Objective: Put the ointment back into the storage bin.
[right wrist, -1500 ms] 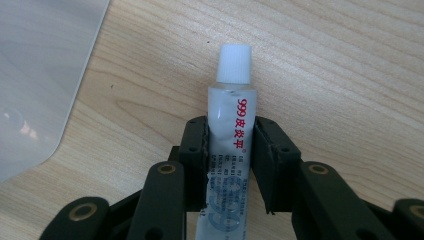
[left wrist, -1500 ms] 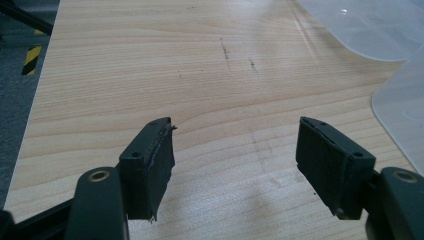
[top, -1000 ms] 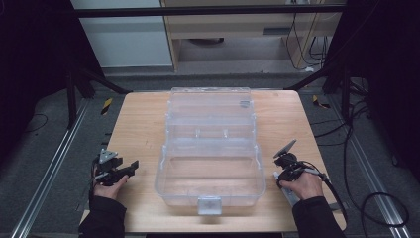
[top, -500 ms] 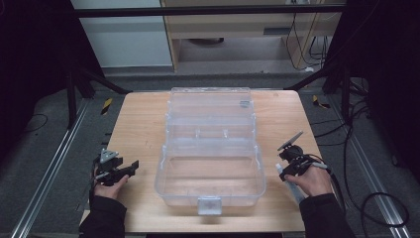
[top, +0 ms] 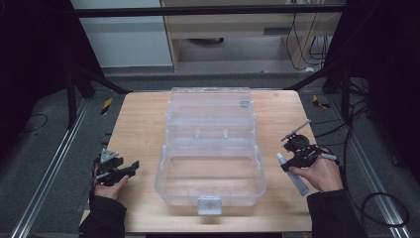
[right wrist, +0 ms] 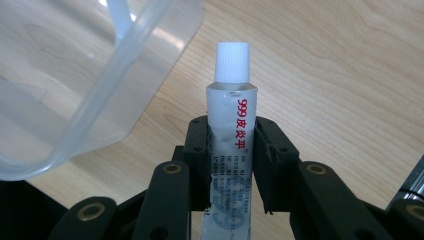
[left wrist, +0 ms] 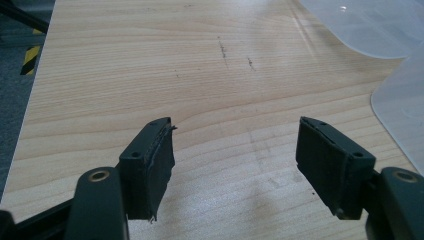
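Note:
A clear plastic box with its lid laid open stands in the middle of the wooden table. My right gripper is to the right of the box, lifted off the table and shut on a silver ointment tube. In the right gripper view the tube sits pinched between the pads, its white cap pointing away, with the box's rim at the upper left. My left gripper rests at the box's left, jaws open and empty above bare wood.
A dark metal frame surrounds the table, with cables on the floor at the right. Yellow-black tape marks lie on the floor beside the far corners. A cupboard stands beyond the table.
My right gripper has risen from the table with the tube in it. The left gripper has stayed in place.

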`<state>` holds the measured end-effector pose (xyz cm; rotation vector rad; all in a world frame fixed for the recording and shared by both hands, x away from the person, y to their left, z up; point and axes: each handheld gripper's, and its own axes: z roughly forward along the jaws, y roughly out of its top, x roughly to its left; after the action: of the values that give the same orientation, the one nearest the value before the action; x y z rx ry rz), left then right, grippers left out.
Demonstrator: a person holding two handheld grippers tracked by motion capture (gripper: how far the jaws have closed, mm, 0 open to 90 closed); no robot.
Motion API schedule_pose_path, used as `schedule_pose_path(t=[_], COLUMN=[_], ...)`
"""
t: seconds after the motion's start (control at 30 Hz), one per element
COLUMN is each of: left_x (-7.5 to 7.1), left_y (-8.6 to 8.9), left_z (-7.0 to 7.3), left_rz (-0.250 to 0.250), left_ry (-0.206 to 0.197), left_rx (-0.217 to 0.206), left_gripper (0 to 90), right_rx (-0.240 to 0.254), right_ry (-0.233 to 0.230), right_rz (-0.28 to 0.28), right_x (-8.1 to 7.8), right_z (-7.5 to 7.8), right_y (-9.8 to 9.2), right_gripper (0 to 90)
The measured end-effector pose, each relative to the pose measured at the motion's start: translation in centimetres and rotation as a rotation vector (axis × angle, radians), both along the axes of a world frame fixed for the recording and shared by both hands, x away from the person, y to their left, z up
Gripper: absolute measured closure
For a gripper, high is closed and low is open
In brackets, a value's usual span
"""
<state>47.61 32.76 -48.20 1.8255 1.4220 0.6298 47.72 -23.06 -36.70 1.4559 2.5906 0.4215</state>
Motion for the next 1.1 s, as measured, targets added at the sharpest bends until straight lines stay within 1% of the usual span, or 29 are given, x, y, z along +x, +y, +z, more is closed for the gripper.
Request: schedule_pose_path(t=[0.03, 0.07, 0.2, 0.23, 0.27, 0.3, 0.33, 0.37, 0.43, 0.47, 0.6, 0.63, 0.67, 0.7, 0.73, 0.8, 0.83, 0.87, 0.93, 0.97, 1.0, 1.07, 1.1], left_x=[0.0, 0.0, 0.0, 0.0, 0.0, 0.0, 0.0, 0.0, 0.0, 0.0, 0.0, 0.0, 0.0, 0.0, 0.0, 0.0, 0.0, 0.0, 0.0, 0.0, 0.0, 0.0, 0.0], left_y=[0.0, 0.0, 0.0, 0.0, 0.0, 0.0, 0.0, 0.0, 0.0, 0.0, 0.0, 0.0, 0.0, 0.0, 0.0, 0.0, 0.0, 0.0, 0.0, 0.0, 0.0, 0.0, 0.0], left_z=[0.0, 0.0, 0.0, 0.0, 0.0, 0.0, 0.0, 0.0, 0.0, 0.0, 0.0, 0.0, 0.0, 0.0, 0.0, 0.0, 0.0, 0.0, -0.1, -0.1, 0.0, 0.0, -0.1], left_rz=[0.0, 0.0, -0.003, -0.003, -0.003, -0.003, -0.004, -0.003, -0.003, -0.003, -0.003, -0.004, -0.003, -0.003, -0.004, -0.004, -0.003, -0.003, -0.003, -0.003, -0.003, -0.003, -0.003], left_ry=[0.0, -0.001, 0.001, 0.002, 0.002, 0.001, 0.002, 0.002, 0.002, 0.002, 0.002, 0.001, 0.001, 0.001, 0.002, 0.0, 0.0, 0.001, 0.002, 0.002, 0.001, 0.001, 0.001], left_rx=[0.0, 0.0, -0.001, -0.001, -0.001, -0.002, -0.002, -0.001, -0.001, -0.001, -0.003, -0.003, -0.002, -0.002, -0.002, -0.001, -0.001, -0.002, -0.001, -0.002, -0.001, 0.0, -0.002], left_gripper=[31.1, 31.1, 31.1, 31.1, 31.1, 31.1, 31.0, 31.1, 31.1, 31.0, 31.0, 31.0, 31.0, 31.1, 31.0, 31.0, 31.0, 31.0, 31.0, 31.1, 31.1, 31.0, 31.0], right_rx=[0.0, 0.001, -0.002, -0.005, -0.007, -0.007, -0.01, -0.012, -0.011, -0.015, -0.011, -0.014, -0.002, -0.002, -0.001, -0.005, -0.005, -0.007, -0.016, -0.02, -0.019, -0.026, -0.036], right_ry=[-0.012, -0.006, -0.017, -0.022, -0.031, -0.031, -0.033, -0.036, -0.034, -0.039, -0.037, -0.037, -0.049, -0.049, -0.038, -0.04, -0.04, -0.041, -0.042, -0.029, -0.029, -0.026, -0.019], right_rz=[0.021, 0.02, 0.062, 0.078, 0.108, 0.108, 0.125, 0.159, 0.169, 0.204, 0.279, 0.306, 0.343, 0.343, 0.383, 0.424, 0.424, 0.453, 0.503, 0.526, 0.55, 0.586, 0.616], right_x=[0.0, -0.1, -0.4, -0.5, -0.7, -0.7, -0.7, -0.9, -1.0, -1.1, -1.2, -1.2, -1.2, -1.2, -1.1, -1.2, -1.2, -1.1, -1.2, -1.2, -1.2, -1.2, -1.2], right_z=[0.3, 0.7, 1.9, 2.3, 3.0, 3.0, 3.2, 3.9, 4.1, 4.5, 5.3, 5.4, 5.8, 5.8, 6.0, 6.2, 6.2, 6.3, 6.4, 6.4, 6.4, 6.4, 6.5], right_y=[0.0, 0.2, 0.6, 0.7, 0.9, 0.9, 0.9, 1.2, 1.4, 1.5, 2.2, 2.3, 2.7, 2.7, 3.0, 3.5, 3.5, 3.8, 4.4, 4.9, 5.3, 5.9, 6.7], right_gripper=[70.1, 70.1, 70.1, 70.1, 70.0, 70.0, 70.0, 70.0, 70.0, 70.0, 70.0, 70.0, 69.9, 69.9, 69.9, 69.9, 69.9, 69.9, 69.9, 69.9, 69.9, 69.8, 69.9])
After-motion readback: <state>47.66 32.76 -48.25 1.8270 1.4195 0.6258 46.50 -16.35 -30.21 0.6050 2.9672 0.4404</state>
